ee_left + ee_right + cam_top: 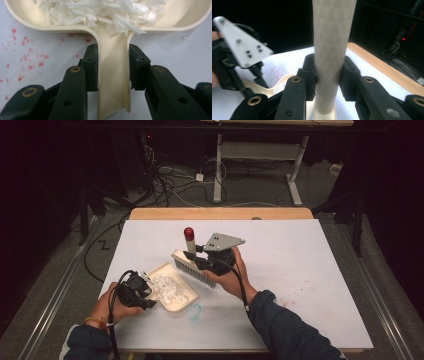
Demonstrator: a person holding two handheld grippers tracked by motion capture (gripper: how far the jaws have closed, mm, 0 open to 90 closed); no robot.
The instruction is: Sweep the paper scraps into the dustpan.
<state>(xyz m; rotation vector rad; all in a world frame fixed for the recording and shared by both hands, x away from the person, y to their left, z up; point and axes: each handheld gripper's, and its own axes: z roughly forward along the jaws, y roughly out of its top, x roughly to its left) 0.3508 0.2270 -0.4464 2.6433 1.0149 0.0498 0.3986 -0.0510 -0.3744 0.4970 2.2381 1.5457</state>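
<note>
In the high view, the right half of the white table point(310, 270) lies bare. Lower left of centre, the left gripper point(112, 67) clamps the dustpan point(175, 290) handle; paper scraps point(100, 12) fill it. Just beside, the right gripper point(328, 75) clamps the brush point(192, 265) handle.

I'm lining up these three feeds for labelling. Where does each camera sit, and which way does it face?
High view: above the person's side, facing forward and down on the table; forearms, hands and both grippers show.
Left gripper view: rides the left gripper, looking along its jaws clamped on the dustpan handle, paper scraps beyond.
Right gripper view: rides the right gripper, jaws gripping the brush handle.
Shared: the dustpan shows in the high and left gripper views.
</note>
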